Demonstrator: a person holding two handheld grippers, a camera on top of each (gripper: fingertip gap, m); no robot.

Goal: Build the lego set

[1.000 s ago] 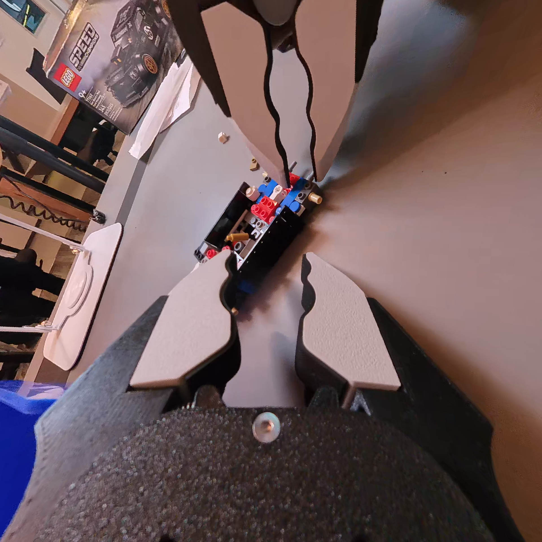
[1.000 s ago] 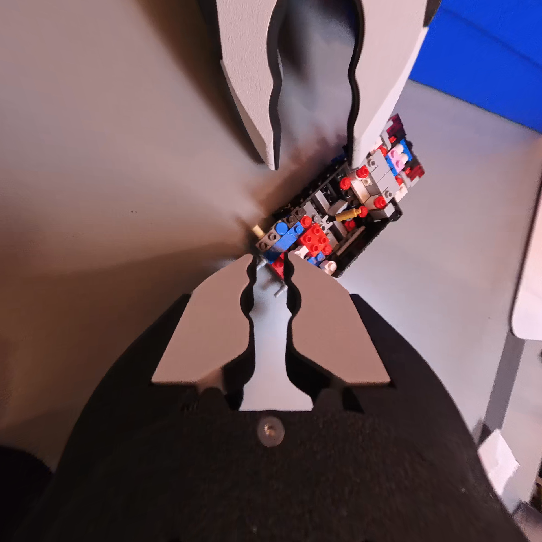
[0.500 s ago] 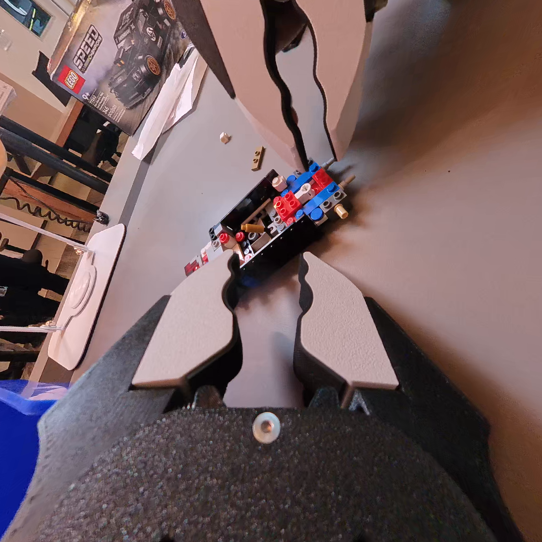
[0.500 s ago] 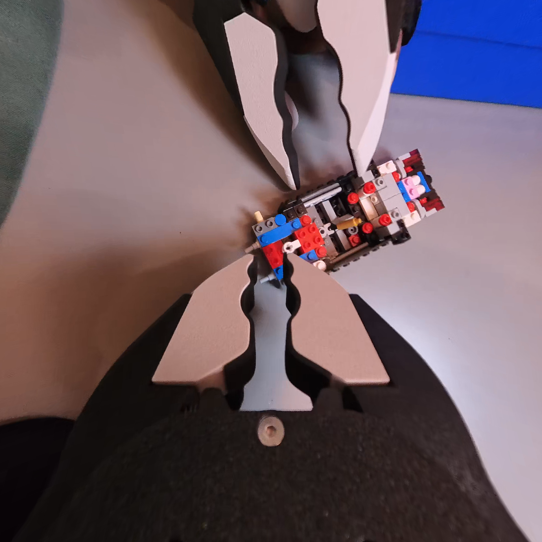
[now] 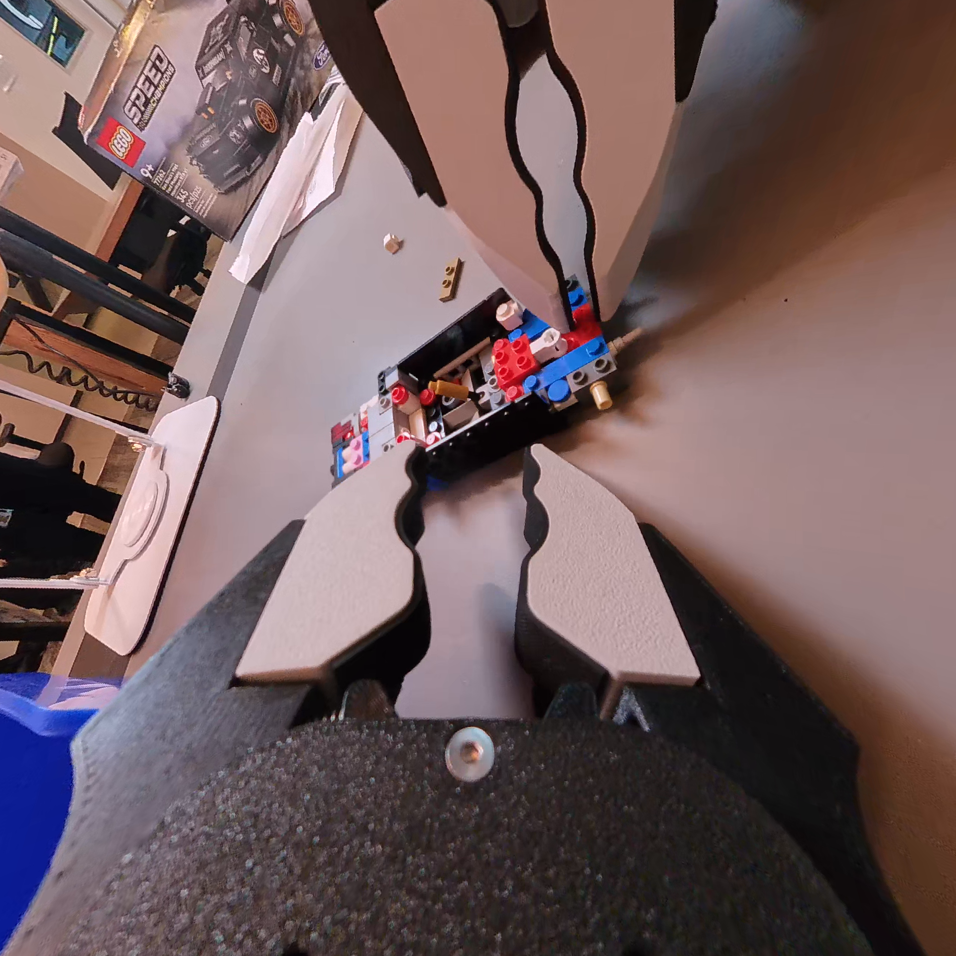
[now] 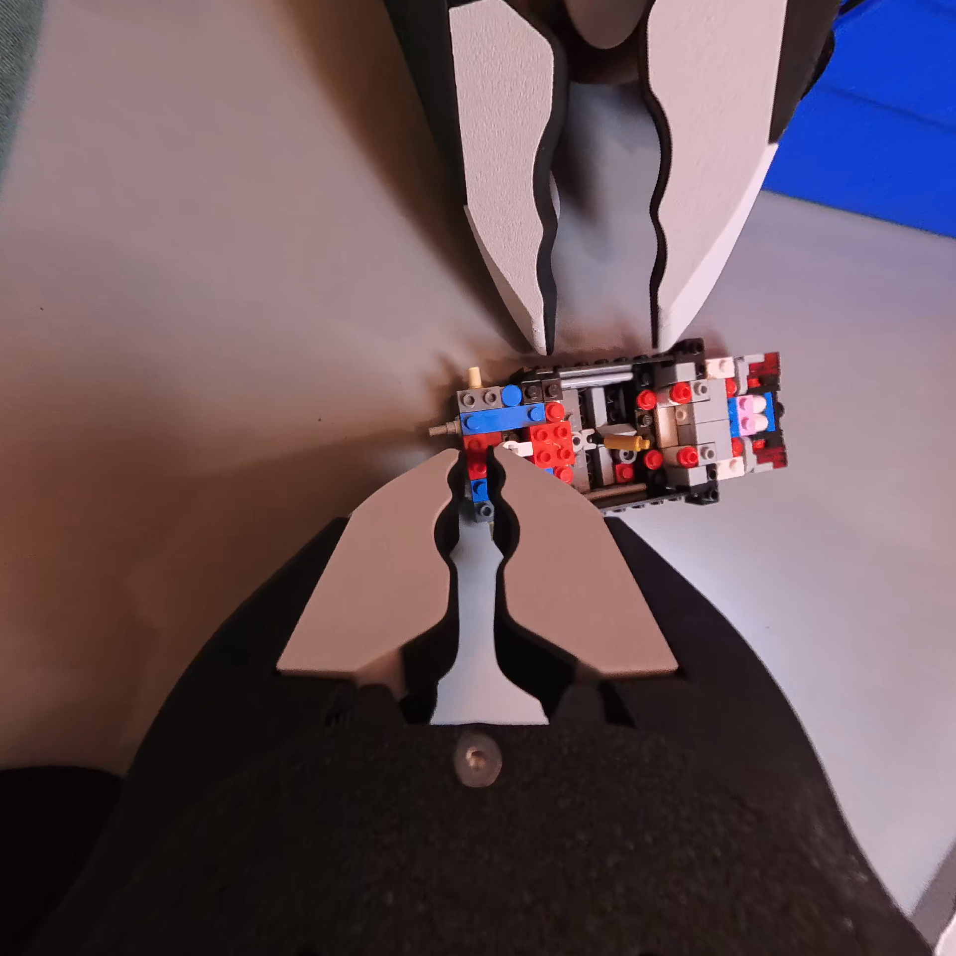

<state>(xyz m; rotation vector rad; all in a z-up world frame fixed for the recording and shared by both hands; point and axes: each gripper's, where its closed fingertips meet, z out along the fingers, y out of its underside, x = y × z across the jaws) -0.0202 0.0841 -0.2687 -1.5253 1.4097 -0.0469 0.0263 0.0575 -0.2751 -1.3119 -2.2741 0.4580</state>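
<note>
Lego car chassis lying on grey surface, between two hand-held grippers. Right hand-held gripper reaching over chassis's blue-and-red end, jaws narrow, tips sitting either side of red brick there; firm pinch unclear. Left hand-held gripper standing open against chassis's black long side, jaws wide, gripping nothing. Loose tan plate and small beige piece lying farther off toward box. Versus half second ago: chassis turned, right tips now over it rather than short of it.

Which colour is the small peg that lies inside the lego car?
Gold-tan peg; the right wrist view shows it best.
</note>
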